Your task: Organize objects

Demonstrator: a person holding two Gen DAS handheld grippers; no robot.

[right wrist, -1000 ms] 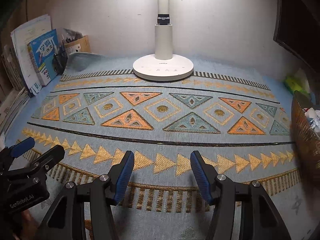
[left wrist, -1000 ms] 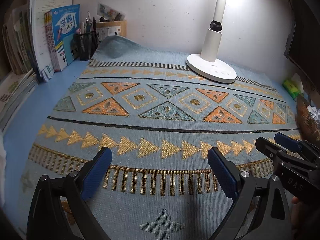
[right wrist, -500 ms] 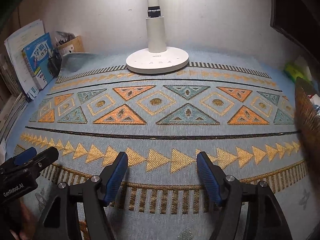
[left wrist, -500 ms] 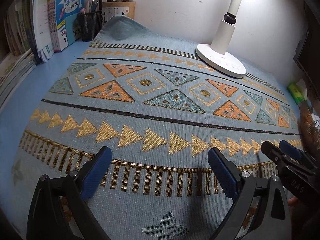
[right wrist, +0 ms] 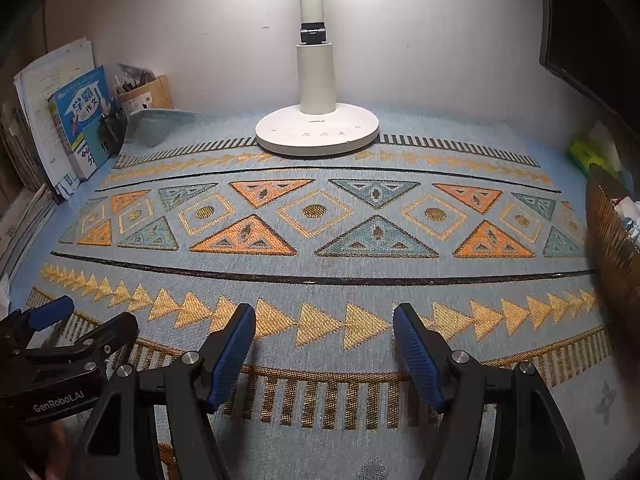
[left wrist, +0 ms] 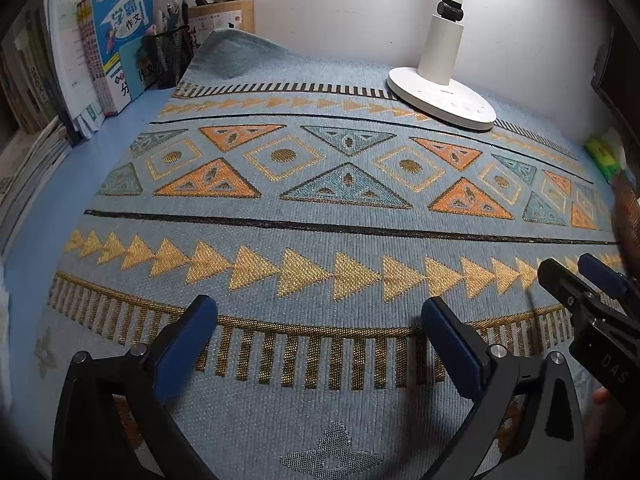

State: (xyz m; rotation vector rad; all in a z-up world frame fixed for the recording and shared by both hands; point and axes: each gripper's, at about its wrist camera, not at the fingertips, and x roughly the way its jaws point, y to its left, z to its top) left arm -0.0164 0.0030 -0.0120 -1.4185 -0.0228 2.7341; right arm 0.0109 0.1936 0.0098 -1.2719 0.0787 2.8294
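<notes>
Both the left claw (left wrist: 318,330) and right claw (right wrist: 324,338) hang spread and empty over the tabletop's near edge, their jaws having just widened, seemingly readying a first pick.

Desk surface (left wrist: 36,248): blue, mostly covered by a woven mat (right wrist: 320,276) in pale blue with bands of gold triangles, orange and teal triangles, and black lines; its far left corner is humped up. Wall (right wrist: 420,40): plain off-white, lit from above. Lamp (right wrist: 317,128): white, round base resting on the mat's far edge, upright stem. Left side: standing books (left wrist: 120,40), stacked papers (left wrist: 24,176), mesh pen cup (left wrist: 168,56), small wooden box (left wrist: 224,16). Right edge: dark panel (right wrist: 592,24).
</notes>
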